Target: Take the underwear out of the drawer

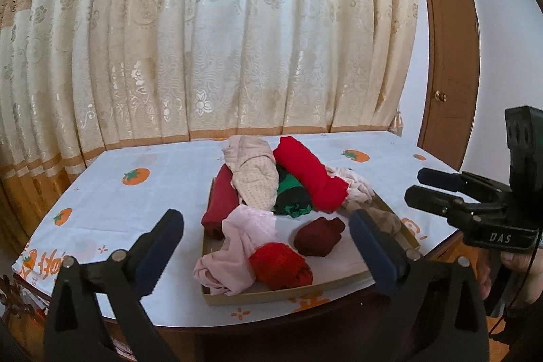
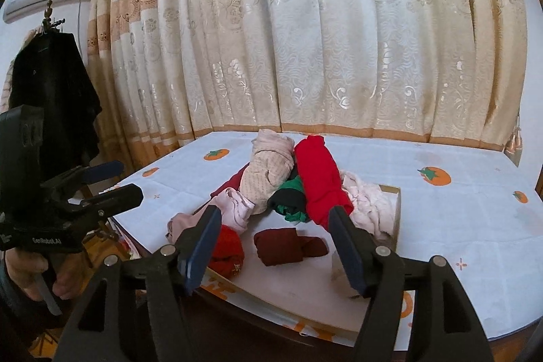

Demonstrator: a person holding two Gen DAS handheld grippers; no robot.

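On the table (image 1: 101,165), rolled underwear (image 1: 307,177) lies heaped in a shallow cardboard drawer (image 1: 258,297). Near it, left gripper (image 1: 264,246) and right gripper (image 2: 275,246) hover, jaws open and empty.

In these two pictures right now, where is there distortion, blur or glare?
Left wrist view: strong fisheye bend, the curtain bulges outward, corners black; the shiny flower pattern glares; clothes in the cardboard tray are sharp. Right wrist view: same bulging and dark corners, curtain backlit and bright; the tray's near right corner beside the claw looks smeared.
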